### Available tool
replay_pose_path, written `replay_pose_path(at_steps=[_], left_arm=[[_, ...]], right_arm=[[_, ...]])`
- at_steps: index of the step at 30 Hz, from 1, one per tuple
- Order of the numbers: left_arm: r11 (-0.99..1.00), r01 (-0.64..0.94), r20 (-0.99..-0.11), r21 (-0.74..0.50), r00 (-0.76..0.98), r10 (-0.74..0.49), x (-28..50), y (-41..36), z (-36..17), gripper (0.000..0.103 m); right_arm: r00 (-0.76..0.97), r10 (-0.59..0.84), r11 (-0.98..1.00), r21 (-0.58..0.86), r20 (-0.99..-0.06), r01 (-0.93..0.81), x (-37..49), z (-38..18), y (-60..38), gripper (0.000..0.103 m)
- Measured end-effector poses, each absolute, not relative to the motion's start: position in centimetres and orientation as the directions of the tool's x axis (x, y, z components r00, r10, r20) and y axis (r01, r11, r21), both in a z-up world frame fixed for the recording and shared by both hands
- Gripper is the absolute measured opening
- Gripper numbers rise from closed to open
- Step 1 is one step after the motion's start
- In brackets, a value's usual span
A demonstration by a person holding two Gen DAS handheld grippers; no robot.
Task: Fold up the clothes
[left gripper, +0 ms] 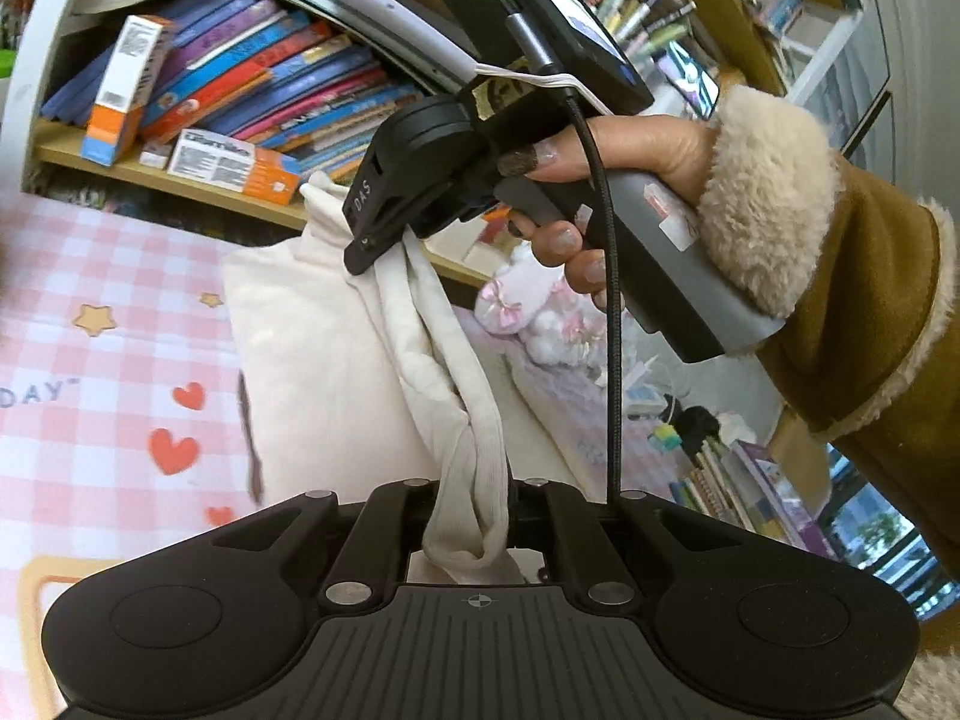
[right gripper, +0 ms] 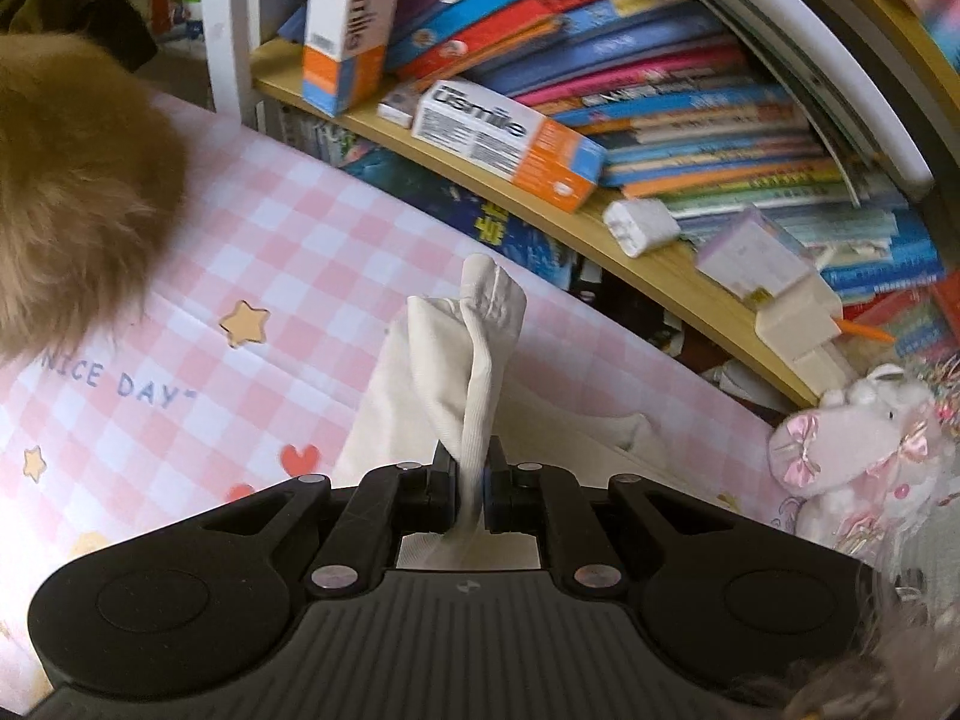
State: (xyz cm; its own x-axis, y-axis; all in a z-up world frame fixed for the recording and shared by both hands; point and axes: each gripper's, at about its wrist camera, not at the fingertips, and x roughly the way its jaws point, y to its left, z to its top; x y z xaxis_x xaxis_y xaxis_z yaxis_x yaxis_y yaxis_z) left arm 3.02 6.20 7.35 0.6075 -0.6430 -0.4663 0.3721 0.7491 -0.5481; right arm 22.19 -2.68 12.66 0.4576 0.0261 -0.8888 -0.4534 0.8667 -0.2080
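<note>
A cream-white garment (left gripper: 336, 360) lies partly on the pink checked cloth (left gripper: 108, 276), with its ribbed edge lifted. My left gripper (left gripper: 465, 531) is shut on that ribbed edge (left gripper: 474, 480). In the left wrist view my right gripper (left gripper: 384, 240), held by a hand in a brown fleece-cuffed sleeve, is shut on the same edge higher up. In the right wrist view my right gripper (right gripper: 471, 492) pinches the ribbed band (right gripper: 480, 396), which rises above the jaws; the garment's body (right gripper: 390, 420) hangs behind it.
A curved wooden shelf (right gripper: 660, 264) packed with books and orange-white boxes (right gripper: 510, 138) runs along the back. A pink plush toy (right gripper: 858, 456) sits at the right. The fleece sleeve (right gripper: 66, 198) fills the left of the right wrist view.
</note>
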Motion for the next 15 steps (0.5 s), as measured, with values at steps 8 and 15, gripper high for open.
replay_pose_path(at_steps=[8, 15], left_arm=[[0.806, 0.32, -0.515, -0.497, 0.639, -0.572, 2.4, -0.3, 8.6, 0.006], [0.839, 0.313, -0.554, -0.445, 0.64, -0.533, 2.4, -5.4, 9.5, 0.006]], right_arm=[[0.48, 0.166, 0.857, -0.115, -0.861, -0.502, 21.8, 13.1, -10.3, 0.007], [0.488, 0.223, 0.867, -0.057, -0.844, -0.495, 21.8, 12.3, -17.0, 0.007]])
